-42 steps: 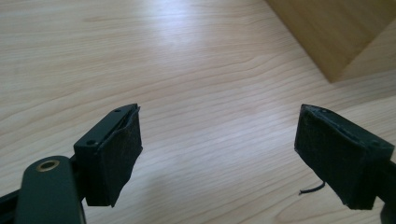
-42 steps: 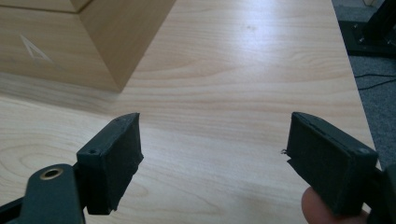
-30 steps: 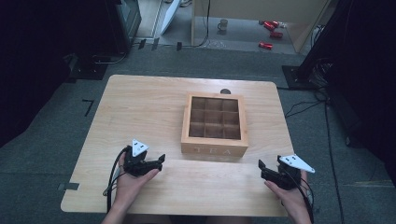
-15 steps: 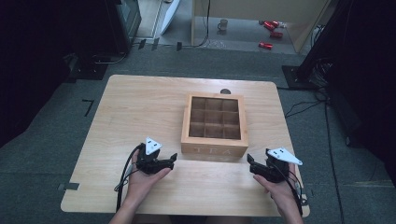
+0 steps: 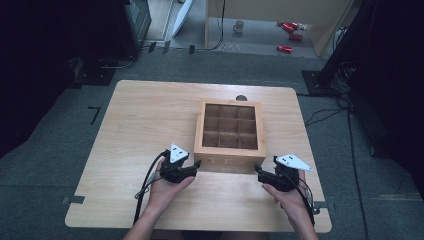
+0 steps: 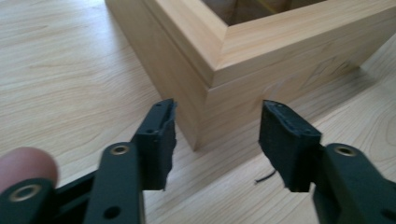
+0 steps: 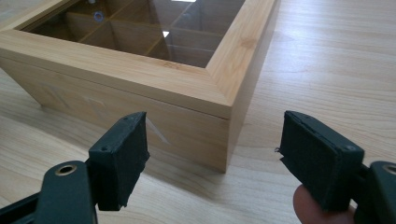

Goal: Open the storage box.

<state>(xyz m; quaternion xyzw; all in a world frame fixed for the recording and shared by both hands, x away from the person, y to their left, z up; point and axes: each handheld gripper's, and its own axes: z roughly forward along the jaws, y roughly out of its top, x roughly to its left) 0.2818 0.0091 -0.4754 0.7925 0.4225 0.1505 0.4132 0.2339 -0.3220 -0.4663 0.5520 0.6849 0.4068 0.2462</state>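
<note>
Light wooden tabletop (image 5: 145, 120) on grey floor, carrying a square wooden box (image 5: 230, 136) with a glazed lid over a three-by-three grid of compartments, set right of centre and toward the near half. Left gripper (image 5: 196, 164), held in the person's left hand (image 5: 167, 185), jaws parted and holding nothing, aimed at the box's near-left corner from just beside it. Right gripper (image 5: 259, 172), in the right hand (image 5: 287, 196), jaws spread wide and likewise holding nothing, facing the near-right corner; small dark round mark (image 5: 241, 98) at the tabletop's far edge.
</note>
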